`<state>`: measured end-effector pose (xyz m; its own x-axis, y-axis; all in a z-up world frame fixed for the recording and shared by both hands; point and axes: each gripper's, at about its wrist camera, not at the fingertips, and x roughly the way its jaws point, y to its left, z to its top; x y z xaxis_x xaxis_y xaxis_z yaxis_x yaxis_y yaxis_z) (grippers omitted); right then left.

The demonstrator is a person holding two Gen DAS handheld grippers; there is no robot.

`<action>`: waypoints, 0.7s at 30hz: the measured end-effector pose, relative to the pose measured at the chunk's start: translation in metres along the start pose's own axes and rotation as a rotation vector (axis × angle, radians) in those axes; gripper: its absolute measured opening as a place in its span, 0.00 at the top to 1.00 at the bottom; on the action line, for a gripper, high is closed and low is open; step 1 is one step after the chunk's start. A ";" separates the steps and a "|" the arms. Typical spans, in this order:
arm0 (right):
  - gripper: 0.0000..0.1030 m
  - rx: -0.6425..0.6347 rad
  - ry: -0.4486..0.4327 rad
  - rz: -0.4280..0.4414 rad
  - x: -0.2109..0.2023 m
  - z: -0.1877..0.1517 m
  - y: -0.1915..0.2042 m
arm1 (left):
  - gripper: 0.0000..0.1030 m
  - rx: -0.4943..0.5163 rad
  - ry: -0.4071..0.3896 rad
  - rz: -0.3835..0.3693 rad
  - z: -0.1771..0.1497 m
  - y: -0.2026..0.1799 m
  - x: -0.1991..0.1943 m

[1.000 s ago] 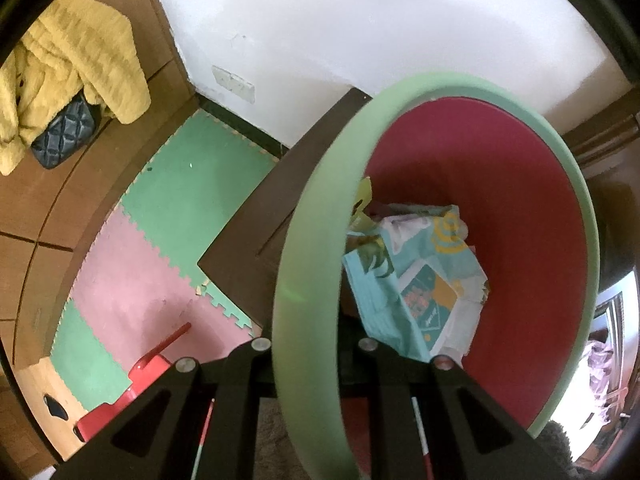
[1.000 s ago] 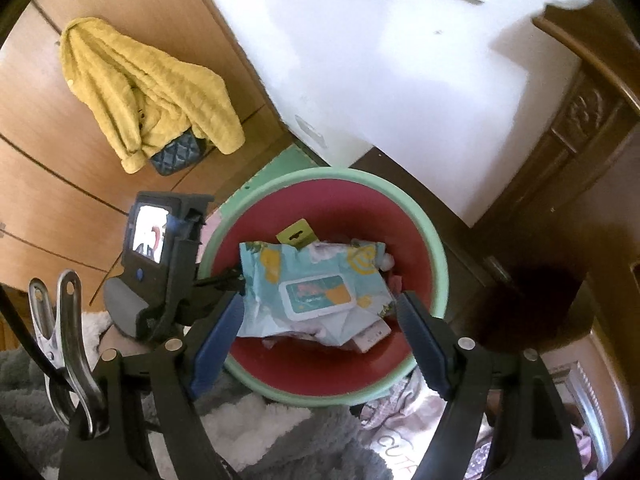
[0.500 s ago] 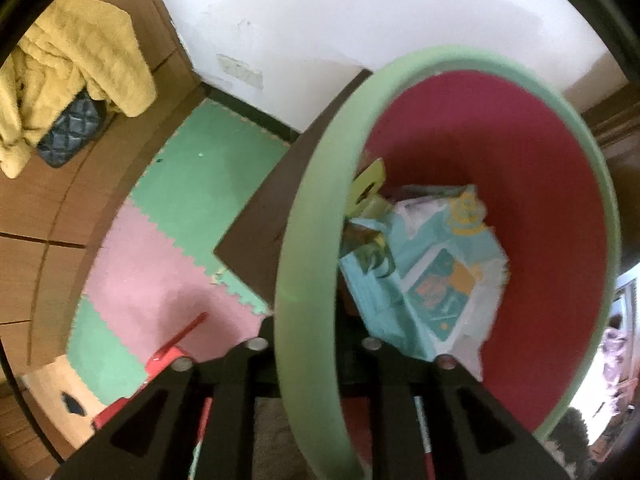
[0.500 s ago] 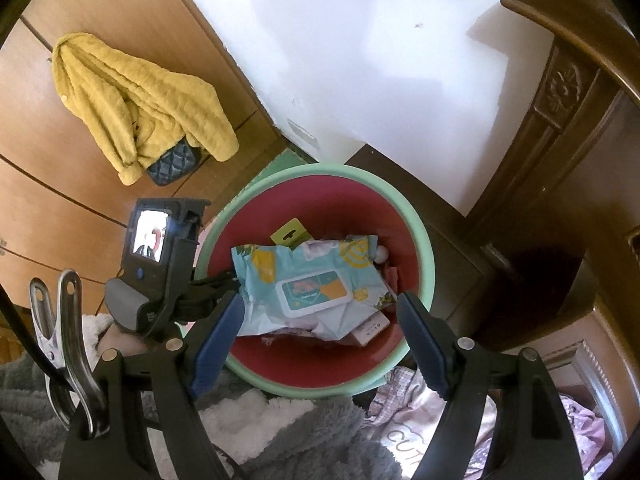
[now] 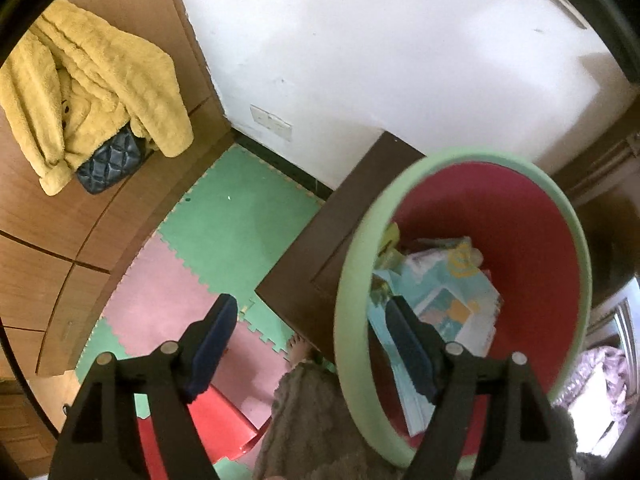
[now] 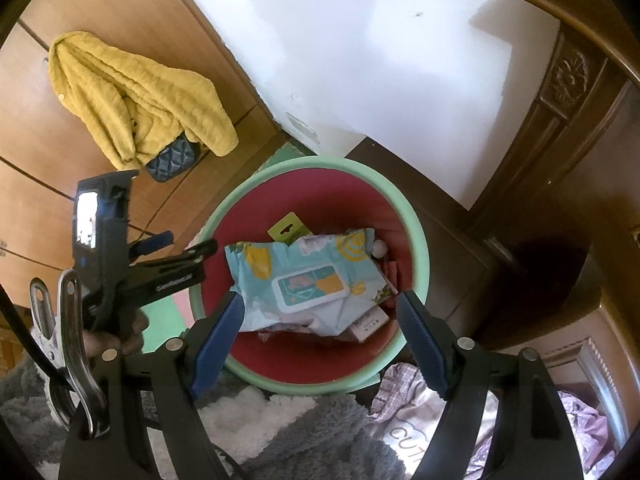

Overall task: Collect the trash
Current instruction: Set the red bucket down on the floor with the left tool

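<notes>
Foam floor mats, white wall, and a trash bin holding collected trash.
Green-rimmed red trash bin holds a teal wipes packet, a small box and scraps. Left gripper, clamped on the rim a second ago, now stands released, one finger inside the bin. Right gripper hovers spread wide above the packet.

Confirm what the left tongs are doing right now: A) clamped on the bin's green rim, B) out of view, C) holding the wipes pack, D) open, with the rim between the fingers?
D: the left tongs stand wide open, one finger outside the bin and one inside, not clamping the rim.
</notes>
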<state>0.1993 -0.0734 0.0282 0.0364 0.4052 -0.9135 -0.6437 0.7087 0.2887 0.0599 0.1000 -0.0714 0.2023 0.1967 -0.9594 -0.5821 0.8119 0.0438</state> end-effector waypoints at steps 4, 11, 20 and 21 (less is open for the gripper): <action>0.21 0.006 0.000 -0.002 -0.001 0.000 0.000 | 0.22 0.010 -0.005 -0.037 -0.002 0.000 -0.017; 0.21 0.016 0.011 0.007 0.003 -0.002 0.000 | 0.22 0.078 -0.051 -0.064 -0.003 -0.007 -0.050; 0.21 0.029 0.018 0.004 0.005 -0.005 -0.003 | 0.22 0.135 -0.105 -0.078 -0.002 -0.008 -0.084; 0.21 0.032 0.022 0.005 0.007 -0.006 -0.004 | 0.22 0.137 -0.104 -0.086 -0.001 -0.007 -0.087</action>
<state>0.1979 -0.0770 0.0192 0.0165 0.3960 -0.9181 -0.6190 0.7251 0.3017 0.0459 0.0764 0.0110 0.3309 0.1734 -0.9276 -0.4478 0.8941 0.0074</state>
